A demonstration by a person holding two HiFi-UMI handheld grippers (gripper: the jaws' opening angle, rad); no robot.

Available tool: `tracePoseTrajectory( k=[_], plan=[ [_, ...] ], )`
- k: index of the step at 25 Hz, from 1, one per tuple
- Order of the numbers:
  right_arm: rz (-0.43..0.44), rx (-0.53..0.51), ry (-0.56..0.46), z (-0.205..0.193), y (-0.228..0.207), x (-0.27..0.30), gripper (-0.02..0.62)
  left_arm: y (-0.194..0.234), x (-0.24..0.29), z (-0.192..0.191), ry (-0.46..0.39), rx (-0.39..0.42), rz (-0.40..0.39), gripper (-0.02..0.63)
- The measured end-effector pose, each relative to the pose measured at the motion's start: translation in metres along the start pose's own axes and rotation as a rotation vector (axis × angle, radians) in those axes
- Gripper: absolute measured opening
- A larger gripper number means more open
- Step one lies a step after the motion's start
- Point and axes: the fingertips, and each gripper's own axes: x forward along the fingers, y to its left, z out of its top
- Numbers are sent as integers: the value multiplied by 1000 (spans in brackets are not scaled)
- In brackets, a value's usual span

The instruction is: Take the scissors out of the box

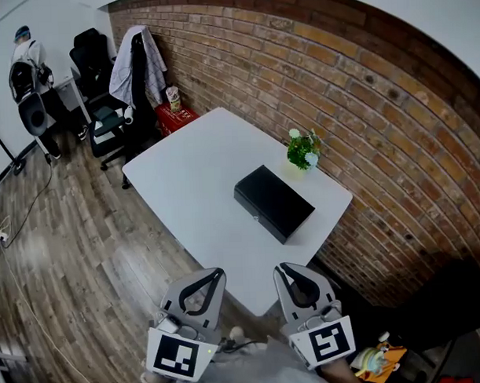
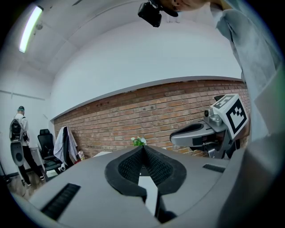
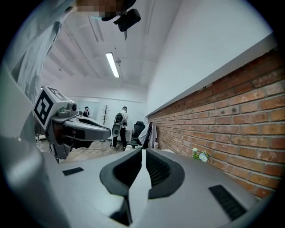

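**Both grippers closed and empty, box lid down**

We hold the left gripper (image 1: 218,271) and right gripper (image 1: 281,267) side by side at the near corner of the white table (image 1: 194,176). Each has its jaws pressed together on nothing. The black box (image 1: 273,203) lies flat further up the table, well apart from both. Its lid is shut, so we can't see the scissors. A small potted plant (image 1: 303,149) stands just behind it, by the brick wall (image 1: 362,96).

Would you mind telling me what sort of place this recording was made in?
Most likely an office or studio workroom. A bare brick wall runs behind a plain white table, and black office chairs stand on a wood-look floor at the far end.
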Motion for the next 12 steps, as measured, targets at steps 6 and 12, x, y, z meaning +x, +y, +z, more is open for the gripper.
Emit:
tracePoseTrajectory(
  k=[6,12],
  plan=[
    [-51,17,-5,-4,-16,-9,57,-10,18,0,1,1,-44,14],
    [-104,29,20,-14,-30,-13,57,-15,37,-1,-6,-6,-101,14]
  ],
)
